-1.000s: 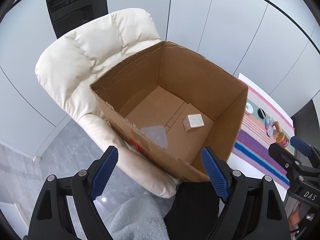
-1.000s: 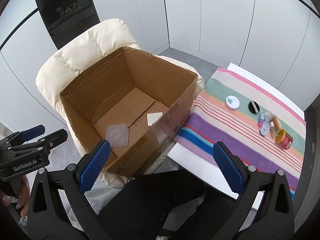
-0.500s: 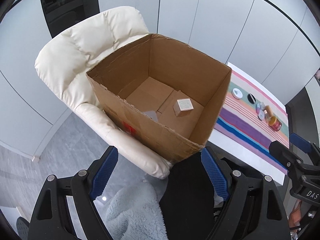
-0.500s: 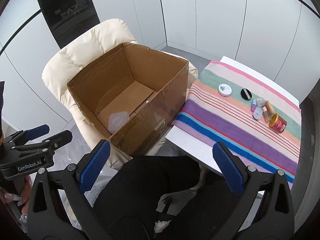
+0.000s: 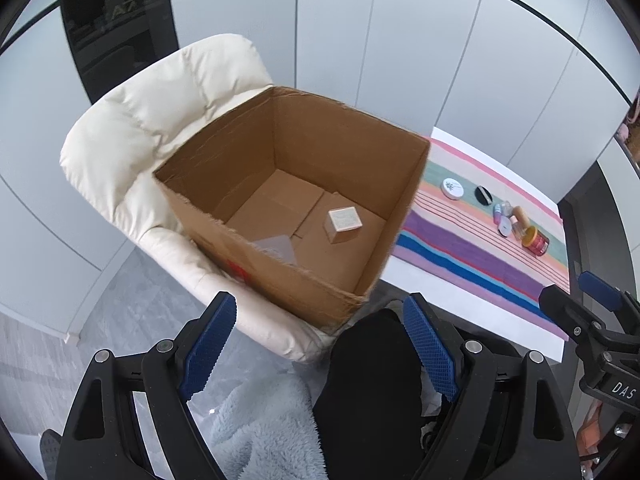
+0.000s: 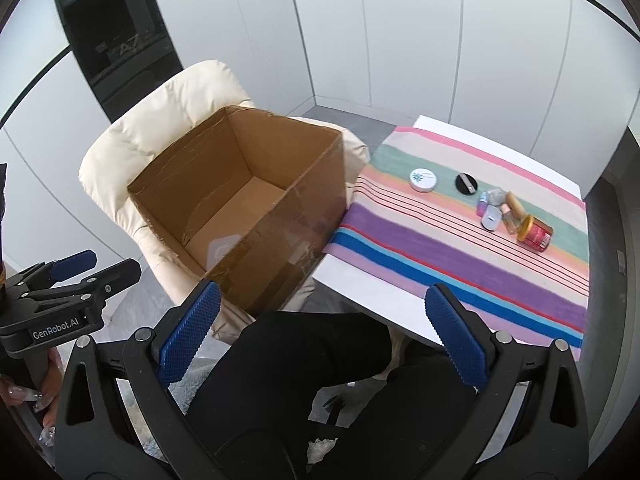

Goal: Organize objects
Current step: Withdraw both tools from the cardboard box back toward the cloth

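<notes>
Both claws wide open, empty: left claw [image 5: 318, 350] and right claw [image 6: 324, 334] hang above the person's lap, clear of the cardboard box [image 6: 288, 216] on the cream chair [image 6: 168, 120]. One small carton [image 5: 343, 224] sits on the box floor; remaining toiletries [image 6: 504, 210] cluster near the tabletop's far right edge on the striped cloth [image 6: 460, 264]. Risk, my guess: reaching there may knock the red jar [image 6: 535, 234] rolling off, or snag the cloth.
</notes>
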Demonstrator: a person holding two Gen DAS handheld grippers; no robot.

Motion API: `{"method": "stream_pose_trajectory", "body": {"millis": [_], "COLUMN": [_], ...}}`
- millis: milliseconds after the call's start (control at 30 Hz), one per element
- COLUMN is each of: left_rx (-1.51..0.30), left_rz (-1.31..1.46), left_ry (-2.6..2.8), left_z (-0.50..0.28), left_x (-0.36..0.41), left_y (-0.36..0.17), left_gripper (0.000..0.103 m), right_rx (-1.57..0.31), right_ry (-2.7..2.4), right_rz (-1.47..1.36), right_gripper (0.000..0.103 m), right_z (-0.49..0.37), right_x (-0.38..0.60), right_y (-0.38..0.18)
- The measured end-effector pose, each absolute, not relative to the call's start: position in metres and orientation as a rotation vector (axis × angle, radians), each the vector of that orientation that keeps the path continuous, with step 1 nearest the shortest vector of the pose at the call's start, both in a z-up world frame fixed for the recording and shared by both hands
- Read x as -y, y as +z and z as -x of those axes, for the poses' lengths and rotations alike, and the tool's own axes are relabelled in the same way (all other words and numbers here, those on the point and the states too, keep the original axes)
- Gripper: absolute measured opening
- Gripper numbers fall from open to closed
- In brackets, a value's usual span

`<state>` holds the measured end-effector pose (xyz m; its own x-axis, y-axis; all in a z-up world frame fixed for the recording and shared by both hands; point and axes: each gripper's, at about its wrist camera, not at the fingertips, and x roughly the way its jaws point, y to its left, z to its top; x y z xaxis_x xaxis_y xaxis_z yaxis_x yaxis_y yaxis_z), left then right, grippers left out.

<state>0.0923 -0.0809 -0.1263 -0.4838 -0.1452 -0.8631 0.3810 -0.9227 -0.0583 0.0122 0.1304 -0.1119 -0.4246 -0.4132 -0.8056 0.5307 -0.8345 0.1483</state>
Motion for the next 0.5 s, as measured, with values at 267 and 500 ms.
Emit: {"method": "stream_pose_trajectory", "body": {"millis": [267, 500], "left_rx": [-0.298, -0.246], "left_rz": [-1.443, -1.512], "left_ry": [-2.524, -2.607], "left_z": [-0.066, -0.037], "left_x": [0.041, -0.007], "left_y": [-0.130, -0.136], "left_gripper": [0.087, 0.087], "right_rx": [-0.124, -0.046], "right_ry": [-2.332, -2.428], "right_rz": [-1.273, -1.332], "right_gripper": [0.103, 0.103], "right_z": [-0.005, 0.005], "right_x": [-0.171, -0.226], "right_y": [-0.116, -0.121]}}
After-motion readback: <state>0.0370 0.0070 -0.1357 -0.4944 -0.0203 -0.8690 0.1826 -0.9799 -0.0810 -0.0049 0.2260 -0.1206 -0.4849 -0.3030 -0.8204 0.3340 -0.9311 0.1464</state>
